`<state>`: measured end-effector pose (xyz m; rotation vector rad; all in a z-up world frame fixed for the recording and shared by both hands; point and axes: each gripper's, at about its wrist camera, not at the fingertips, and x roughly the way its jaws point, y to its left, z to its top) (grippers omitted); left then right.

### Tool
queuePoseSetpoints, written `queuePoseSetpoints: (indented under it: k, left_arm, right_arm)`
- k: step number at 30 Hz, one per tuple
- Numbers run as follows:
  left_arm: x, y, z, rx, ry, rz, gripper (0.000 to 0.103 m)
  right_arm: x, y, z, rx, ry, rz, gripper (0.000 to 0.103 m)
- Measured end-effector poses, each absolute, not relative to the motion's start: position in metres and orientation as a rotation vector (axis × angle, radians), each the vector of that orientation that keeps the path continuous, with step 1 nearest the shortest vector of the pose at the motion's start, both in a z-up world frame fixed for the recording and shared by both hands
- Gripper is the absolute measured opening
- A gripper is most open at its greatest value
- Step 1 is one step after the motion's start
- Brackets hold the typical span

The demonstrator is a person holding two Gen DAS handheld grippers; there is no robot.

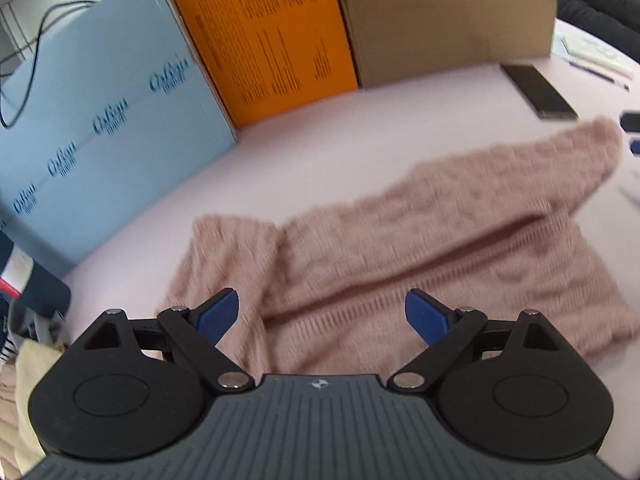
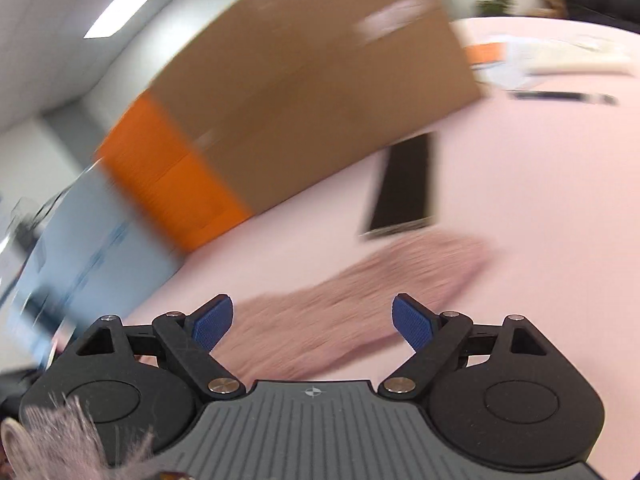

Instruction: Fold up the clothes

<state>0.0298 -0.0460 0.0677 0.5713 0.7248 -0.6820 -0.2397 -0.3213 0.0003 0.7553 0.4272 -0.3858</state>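
A dusty-pink knitted sweater (image 1: 400,248) lies partly folded on the pale pink table (image 1: 320,128), one sleeve stretching toward the far right. My left gripper (image 1: 322,316) hovers over its near edge, jaws wide open, nothing between the blue pads (image 1: 218,316). In the blurred right wrist view the same sweater (image 2: 360,300) runs across the table as a pink band. My right gripper (image 2: 312,322) is above it, also open and empty. Its blue fingertips (image 1: 632,120) peek in at the right edge of the left wrist view, by the sleeve end.
A light blue box (image 1: 112,132), an orange box (image 1: 264,36) and a brown cardboard box (image 1: 440,20) line the back of the table. A black phone (image 1: 538,92) lies beyond the sleeve, with papers and a pen (image 1: 600,74) behind. More clothes (image 1: 20,380) sit at lower left.
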Motion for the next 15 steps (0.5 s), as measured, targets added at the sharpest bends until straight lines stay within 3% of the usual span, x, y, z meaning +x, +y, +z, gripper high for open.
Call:
queuePoseSetpoints:
  k: [6, 15]
  left_arm:
    - [0.043, -0.077, 0.090, 0.494, 0.742, -0.742, 0.090]
    - [-0.009, -0.189, 0.050, 0.683, 0.736, -0.891, 0.090]
  right_arm:
    - [-0.257, -0.358, -0.017, 0.739, 0.444, -0.433, 0.087]
    - [-0.254, -0.389, -0.029, 0.651, 0.521, -0.305, 0.091]
